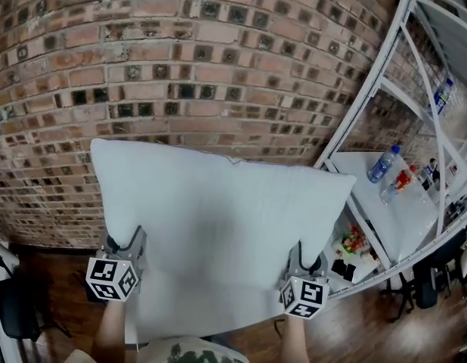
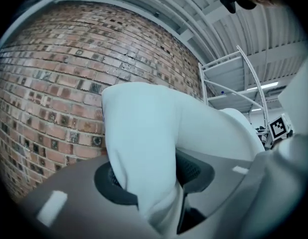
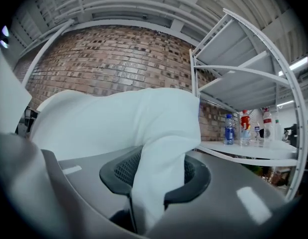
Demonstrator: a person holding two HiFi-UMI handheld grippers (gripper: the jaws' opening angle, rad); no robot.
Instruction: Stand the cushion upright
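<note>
A plain white cushion (image 1: 218, 233), large and rectangular, is held up in front of a brick wall (image 1: 180, 59), with one broad face towards the person and the other towards the wall. Its top edge runs roughly level across the brickwork. The head view shows nothing under its lower edge, so whether it rests on anything cannot be told.

The left gripper (image 1: 124, 252) is clamped on the cushion's left side edge, low down. The left gripper view shows a fold of the cover and filling squeezed between its two dark pads. The right gripper (image 1: 307, 262) holds the right side edge at about the same height, and its own view shows the pads pinching a thick fold in the same way. Both grippers sit on the side of the cushion away from the wall.

The cushion looks light and very soft. The cover bunches and creases at each grip, and the body bulges out past the pads. It will probably sag or flop unless held at two well-spread points. Taking deep bites that catch the filling, not just loose cover, seems the safer hold. The smooth cover could slip out of a shallow pinch.

A white metal shelf rack (image 1: 367, 89) stands at the wall's right end. On its shelf are a blue-labelled water bottle (image 1: 382, 165) and other small items. Dark wooden floor (image 1: 60, 278) shows at the foot of the wall.
</note>
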